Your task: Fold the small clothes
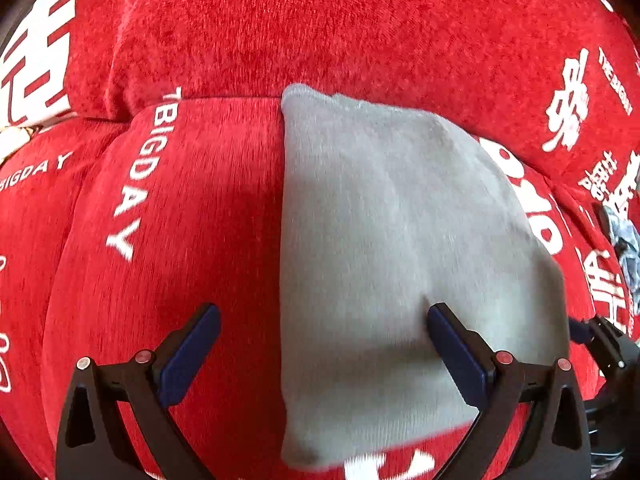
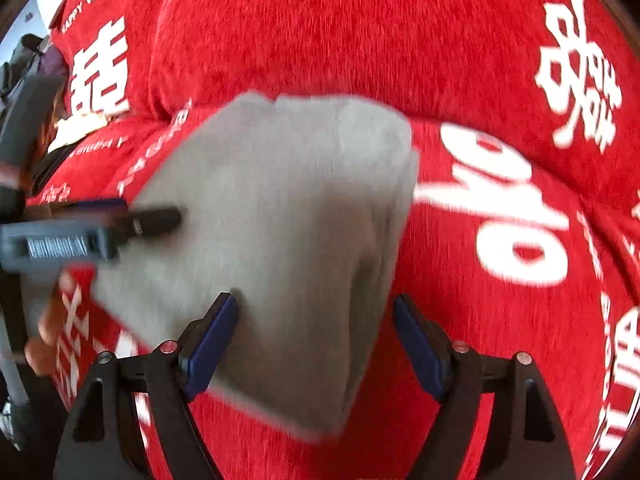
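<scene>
A small grey knitted garment (image 1: 392,240) lies folded flat on a red seat cushion (image 1: 192,220) with white lettering; it also shows in the right wrist view (image 2: 280,240). My left gripper (image 1: 324,316) is open, its jaws straddling the garment's left edge, and its right pad (image 1: 452,344) rests on the cloth. My right gripper (image 2: 316,312) is open, straddling the garment's right edge with its left pad (image 2: 216,332) on the cloth. The left gripper's fingers (image 2: 152,220) show over the garment's left side in the right wrist view.
A red backrest cushion (image 1: 320,28) with white characters rises right behind the garment. The right gripper's body (image 1: 608,352) shows at the right edge of the left wrist view. A bluish crumpled cloth (image 1: 626,248) lies far right.
</scene>
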`<action>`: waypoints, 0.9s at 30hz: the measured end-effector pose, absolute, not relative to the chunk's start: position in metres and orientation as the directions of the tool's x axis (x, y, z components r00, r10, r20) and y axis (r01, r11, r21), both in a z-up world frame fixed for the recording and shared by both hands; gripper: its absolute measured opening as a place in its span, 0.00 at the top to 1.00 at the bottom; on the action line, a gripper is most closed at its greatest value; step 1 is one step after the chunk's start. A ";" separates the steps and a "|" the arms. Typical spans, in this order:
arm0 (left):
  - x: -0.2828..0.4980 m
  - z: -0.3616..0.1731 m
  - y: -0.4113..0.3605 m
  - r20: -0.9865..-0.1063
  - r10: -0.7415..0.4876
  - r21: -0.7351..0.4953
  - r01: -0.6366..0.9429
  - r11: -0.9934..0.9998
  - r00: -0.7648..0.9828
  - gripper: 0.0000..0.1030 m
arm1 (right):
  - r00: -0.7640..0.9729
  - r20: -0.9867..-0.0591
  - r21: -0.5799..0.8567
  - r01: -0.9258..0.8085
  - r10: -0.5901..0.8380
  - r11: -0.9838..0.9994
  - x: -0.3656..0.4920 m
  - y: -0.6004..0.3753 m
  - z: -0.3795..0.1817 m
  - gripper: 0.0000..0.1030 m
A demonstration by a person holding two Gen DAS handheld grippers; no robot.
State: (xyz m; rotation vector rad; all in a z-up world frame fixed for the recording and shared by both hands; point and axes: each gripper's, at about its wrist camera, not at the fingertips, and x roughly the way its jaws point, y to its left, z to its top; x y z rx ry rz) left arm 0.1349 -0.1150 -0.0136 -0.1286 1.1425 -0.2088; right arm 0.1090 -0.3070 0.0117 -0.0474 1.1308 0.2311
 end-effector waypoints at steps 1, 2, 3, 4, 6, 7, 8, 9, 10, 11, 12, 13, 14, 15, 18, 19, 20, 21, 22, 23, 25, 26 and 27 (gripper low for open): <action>0.128 -0.012 -0.114 -0.888 -0.225 -0.197 0.109 0.974 0.402 0.00 | 0.395 -0.905 0.081 -0.209 0.160 0.975 0.102 -0.308 0.011 0.20; 0.124 -0.011 -0.114 -0.886 -0.219 -0.188 0.115 0.975 0.408 0.00 | 0.388 -0.907 0.085 -0.209 0.162 0.974 0.093 -0.310 0.011 0.20; 0.119 -0.007 -0.112 -0.885 -0.215 -0.177 0.128 0.976 0.414 0.00 | 0.384 -0.908 0.091 -0.211 0.169 0.973 0.085 -0.313 0.013 0.20; 0.115 -0.004 -0.111 -0.884 -0.213 -0.169 0.142 0.975 0.417 0.00 | 0.378 -0.909 0.098 -0.214 0.175 0.972 0.080 -0.314 0.015 0.20; 0.108 0.005 -0.107 -0.872 -0.230 -0.174 0.165 0.971 0.431 0.00 | 0.389 -0.906 0.096 -0.199 0.168 0.975 0.070 -0.322 0.022 0.20; 0.107 0.007 -0.104 -0.868 -0.240 -0.182 0.171 0.968 0.435 0.00 | 0.400 -0.901 0.099 -0.187 0.168 0.977 0.067 -0.327 0.027 0.20; 0.110 0.011 -0.099 -0.860 -0.262 -0.205 0.174 0.963 0.437 0.00 | 0.417 -0.891 0.117 -0.165 0.177 0.979 0.065 -0.335 0.034 0.20; 0.115 0.011 -0.095 -0.858 -0.275 -0.223 0.168 0.960 0.433 0.00 | 0.431 -0.883 0.137 -0.144 0.186 0.980 0.065 -0.342 0.039 0.20; 0.123 0.010 -0.090 -0.858 -0.295 -0.255 0.149 0.955 0.420 0.00 | 0.449 -0.872 0.163 -0.113 0.197 0.980 0.068 -0.350 0.046 0.19; 0.134 0.007 -0.085 -0.861 -0.323 -0.300 0.120 0.946 0.394 0.00 | 0.472 -0.857 0.194 -0.076 0.207 0.978 0.072 -0.360 0.052 0.18; 0.148 0.001 -0.080 -0.861 -0.368 -0.361 0.086 0.929 0.350 0.00 | 0.493 -0.844 0.225 -0.035 0.213 0.974 0.079 -0.368 0.055 0.14; 0.160 -0.006 -0.078 -0.861 -0.403 -0.403 0.067 0.913 0.311 0.00 | 0.500 -0.838 0.247 -0.009 0.218 0.969 0.085 -0.372 0.055 0.13; 0.171 -0.012 -0.079 -0.866 -0.415 -0.421 0.041 0.906 0.277 0.00 | 0.495 -0.835 0.286 0.020 0.239 0.958 0.098 -0.377 0.052 0.13; 0.183 -0.017 -0.083 -0.879 -0.400 -0.409 0.023 0.912 0.260 0.00 | 0.482 -0.837 0.312 0.030 0.260 0.950 0.108 -0.377 0.048 0.13; 0.205 -0.030 -0.100 -0.889 -0.410 -0.408 0.055 0.911 0.203 0.00 | 0.412 -0.856 0.357 0.034 0.312 0.933 0.149 -0.369 0.022 0.13; 0.210 -0.036 -0.105 -0.887 -0.428 -0.424 0.059 0.904 0.173 0.00 | 0.397 -0.862 0.356 0.029 0.316 0.934 0.157 -0.365 0.016 0.13; 0.213 -0.041 -0.110 -0.883 -0.444 -0.440 0.064 0.896 0.149 0.00 | 0.374 -0.866 0.368 0.027 0.332 0.930 0.169 -0.361 0.006 0.13; 0.216 -0.043 -0.118 -0.889 -0.426 -0.419 0.080 0.905 0.167 0.00 | 0.357 -0.860 0.401 0.034 0.363 0.916 0.178 -0.359 -0.004 0.13; 0.216 -0.042 -0.122 -0.891 -0.415 -0.404 0.098 0.910 0.186 0.00 | 0.350 -0.849 0.437 0.044 0.396 0.898 0.184 -0.359 -0.012 0.13; 0.216 -0.041 -0.129 -0.886 -0.419 -0.400 0.128 0.907 0.199 0.05 | 0.350 -0.836 0.468 0.049 0.423 0.883 0.190 -0.356 -0.019 0.13; 0.214 -0.038 -0.132 -0.880 -0.413 -0.392 0.134 0.910 0.233 0.17 | 0.371 -0.837 0.433 -0.003 0.403 0.901 0.197 -0.342 -0.020 0.19; 0.214 -0.036 -0.132 -0.875 -0.419 -0.396 0.138 0.908 0.242 0.28 | 0.366 -0.848 0.402 -0.023 0.382 0.915 0.199 -0.333 -0.020 0.26; 0.212 -0.032 -0.131 -0.870 -0.423 -0.397 0.149 0.906 0.254 0.42 | 0.373 -0.850 0.386 -0.039 0.372 0.921 0.198 -0.326 -0.019 0.39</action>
